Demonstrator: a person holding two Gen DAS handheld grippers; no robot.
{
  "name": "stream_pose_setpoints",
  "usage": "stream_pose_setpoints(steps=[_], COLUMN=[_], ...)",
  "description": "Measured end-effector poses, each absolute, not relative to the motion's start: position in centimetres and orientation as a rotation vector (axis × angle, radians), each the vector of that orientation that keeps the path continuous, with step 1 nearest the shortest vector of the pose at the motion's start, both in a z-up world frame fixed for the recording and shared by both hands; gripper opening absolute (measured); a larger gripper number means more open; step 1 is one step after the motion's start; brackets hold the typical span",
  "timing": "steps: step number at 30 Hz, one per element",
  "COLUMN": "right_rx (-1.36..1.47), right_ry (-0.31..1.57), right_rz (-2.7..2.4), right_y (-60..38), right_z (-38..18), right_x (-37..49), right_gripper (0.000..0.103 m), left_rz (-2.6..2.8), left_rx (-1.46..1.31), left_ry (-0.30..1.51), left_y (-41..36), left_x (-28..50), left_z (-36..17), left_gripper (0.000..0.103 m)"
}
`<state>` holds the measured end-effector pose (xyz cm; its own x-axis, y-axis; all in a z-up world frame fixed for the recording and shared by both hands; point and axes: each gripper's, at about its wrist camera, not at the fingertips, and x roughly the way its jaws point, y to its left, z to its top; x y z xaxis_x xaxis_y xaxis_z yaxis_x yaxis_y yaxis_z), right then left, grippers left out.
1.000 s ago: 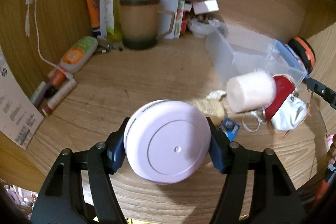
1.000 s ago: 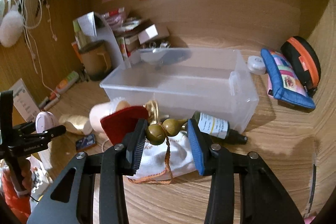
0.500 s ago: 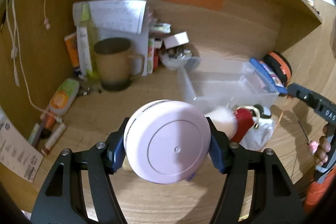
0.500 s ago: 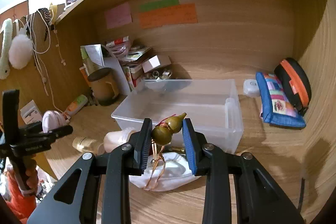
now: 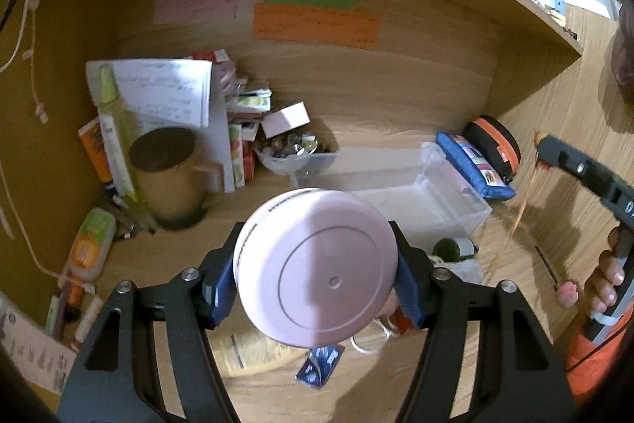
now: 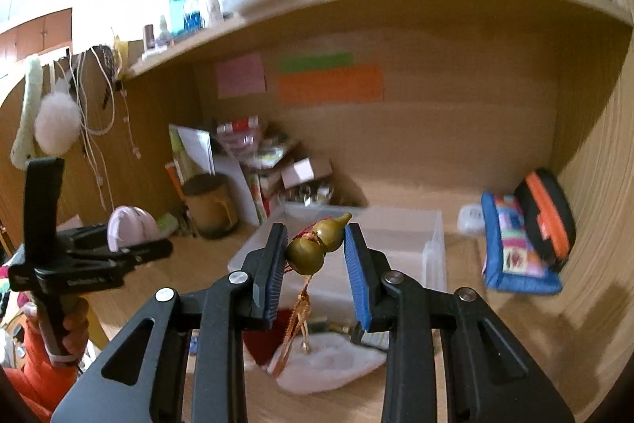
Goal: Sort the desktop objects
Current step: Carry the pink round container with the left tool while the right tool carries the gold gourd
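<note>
Left gripper [image 5: 316, 278] is clamping the pink jar [image 5: 315, 268]; right gripper [image 6: 317, 256] is pinching the gourd charm [image 6: 315, 248]; the clear bin [image 6: 396, 244] beyond both is standing empty; clutter is remaining before it.

Round case [image 5: 317, 268]: pale lilac, with a thin dark ring on its face. Gourd charm [image 6: 317, 244]: olive-brown, with a gold tassel [image 6: 295, 320]. Storage box [image 6: 396, 240]: clear plastic. Pouch [image 6: 515, 248]: blue edging, multicoloured patchwork. Zip case [image 6: 549, 221]: black with an orange band. Mug [image 5: 170, 177]: tan, dark rim. Wall notes [image 5: 317, 22]: pink, green, orange. Worktop [image 5: 396, 375]: light wood grain. Fingers [image 6: 358, 280]: blue pads on black.
</note>
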<state>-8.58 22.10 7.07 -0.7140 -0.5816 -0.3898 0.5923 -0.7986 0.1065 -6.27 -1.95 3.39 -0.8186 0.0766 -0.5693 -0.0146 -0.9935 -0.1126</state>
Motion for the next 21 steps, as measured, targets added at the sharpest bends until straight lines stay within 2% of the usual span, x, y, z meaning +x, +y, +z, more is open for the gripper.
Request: stream_pose_setpoints(steps=[14, 21], right_rx=[0.427, 0.559], right_ry=[0.033, 0.054], right_rz=[-2.516, -2.514], right_y=[21.5, 20.3], right_z=[11.8, 9.2], right_x=[-12.4, -17.1], right_gripper=[0.027, 0.027], left_rz=[2.881, 2.796], left_rx=[-0.985, -1.101], left_ry=[-0.108, -0.120], left_y=[-0.9, -0.4], left_x=[-12.7, -17.5], left_z=[4.7, 2.6], left_gripper=[0.065, 0.065])
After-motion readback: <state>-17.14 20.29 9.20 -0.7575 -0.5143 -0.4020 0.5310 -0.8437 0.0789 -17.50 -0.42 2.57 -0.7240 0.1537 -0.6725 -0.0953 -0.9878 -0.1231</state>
